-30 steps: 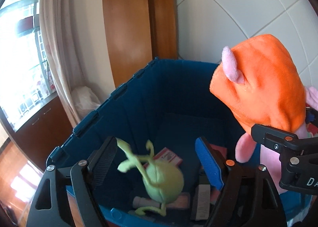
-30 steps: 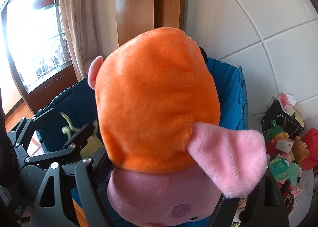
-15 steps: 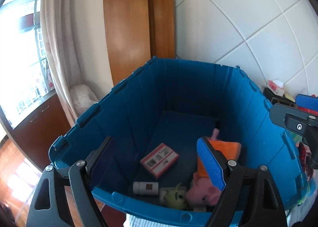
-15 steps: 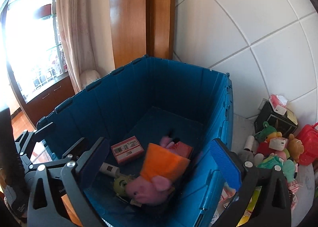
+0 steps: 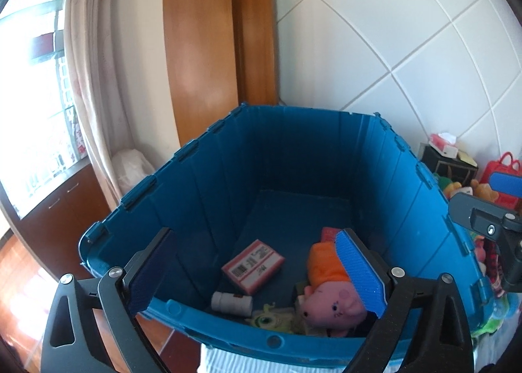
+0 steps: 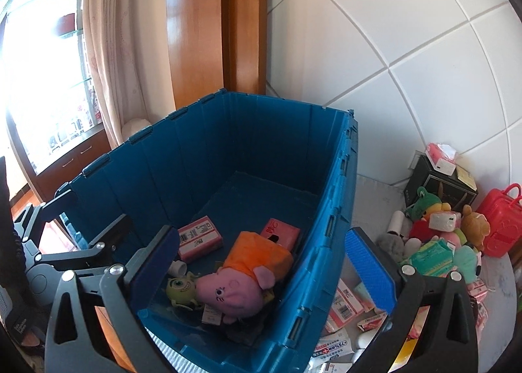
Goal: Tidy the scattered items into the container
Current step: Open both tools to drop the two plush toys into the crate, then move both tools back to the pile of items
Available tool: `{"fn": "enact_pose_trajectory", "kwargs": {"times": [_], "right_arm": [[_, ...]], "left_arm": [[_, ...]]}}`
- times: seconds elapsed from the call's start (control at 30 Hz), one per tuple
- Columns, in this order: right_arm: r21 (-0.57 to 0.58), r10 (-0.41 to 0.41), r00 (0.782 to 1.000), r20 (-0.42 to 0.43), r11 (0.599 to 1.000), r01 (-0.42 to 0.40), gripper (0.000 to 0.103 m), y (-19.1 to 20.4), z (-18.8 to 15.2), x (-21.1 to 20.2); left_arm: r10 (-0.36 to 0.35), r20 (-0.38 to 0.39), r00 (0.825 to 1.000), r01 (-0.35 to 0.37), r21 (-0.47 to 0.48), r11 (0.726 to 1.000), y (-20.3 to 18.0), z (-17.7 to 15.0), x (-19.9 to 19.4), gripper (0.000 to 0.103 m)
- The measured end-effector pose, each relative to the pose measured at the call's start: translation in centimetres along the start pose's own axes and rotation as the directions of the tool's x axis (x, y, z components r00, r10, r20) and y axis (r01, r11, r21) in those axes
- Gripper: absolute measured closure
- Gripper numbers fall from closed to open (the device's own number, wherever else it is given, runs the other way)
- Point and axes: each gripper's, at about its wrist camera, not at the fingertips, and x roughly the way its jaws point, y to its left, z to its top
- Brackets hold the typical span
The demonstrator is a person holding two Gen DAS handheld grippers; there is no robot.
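The left gripper (image 5: 257, 270) has just been opening further; its fingers (image 5: 360, 275) stand wide apart with nothing between them, held over the near rim of the deep blue plastic crate (image 5: 326, 151). The right gripper (image 6: 261, 270) has likewise just been opening; its fingers (image 6: 368, 270) are spread to their widest and empty, straddling the crate's right wall, one finger over the inside and the blue-padded one over the outside.

On the crate floor, near the front wall, lies a pink plush pig in an orange dress (image 6: 243, 271), on its side, clear of both grippers. Just beside its head sits a small green one-eyed plush figure (image 6: 181, 289). A white cylindrical bottle (image 5: 231, 303) lies close by, with a pink-and-white barcoded carton (image 6: 199, 237) behind it and a flat pink box (image 6: 280, 231) behind the pig's dress.

Outside the crate, on the pale worktop (image 6: 372, 203) to its right, items lie scattered: a green frog plush (image 6: 424, 198), a red toy suitcase (image 6: 500, 226), a black box (image 6: 437, 183) topped with a tissue pack, and small cartons and tubes (image 6: 345, 307) near the crate's wall.
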Motion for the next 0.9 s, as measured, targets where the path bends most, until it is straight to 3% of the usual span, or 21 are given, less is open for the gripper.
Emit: {"fn": "enact_pose_trajectory", "kwargs": {"times": [0.27,0.4,0.53,0.7,0.9], "right_arm": [[0.102,-0.084,0.996,0.004,0.991,0.084,0.000,-5.6,-2.5,-2.5],[0.180,-0.173,0.985,0.000,0.969,0.170,0.000,-10.3,-4.8,-5.0],[0.244,-0.264,0.964,-0.022,0.934,0.261,0.000,-14.7,-7.5,-7.3],[0.311,-0.351,0.932,-0.091,0.879,0.362,0.000,-20.2,-11.9,-9.2],[0.372,-0.350,0.905,-0.242,0.828,0.420,0.000,-25.8,-18.7,-8.0]], "left_arm": [[-0.098,0.059,0.993,0.095,0.060,0.994,-5.2,0.6,-1.7,0.004],[-0.196,0.093,0.976,0.185,0.110,0.976,-9.5,1.0,-3.5,0.004],[-0.319,0.104,0.942,0.300,0.164,0.940,-14.6,0.9,-5.3,0.004],[-0.431,0.057,0.901,0.409,0.225,0.885,-21.6,-0.8,-6.0,0.004],[-0.469,-0.084,0.879,0.472,0.284,0.835,-28.0,-6.4,-4.5,0.005]]}}
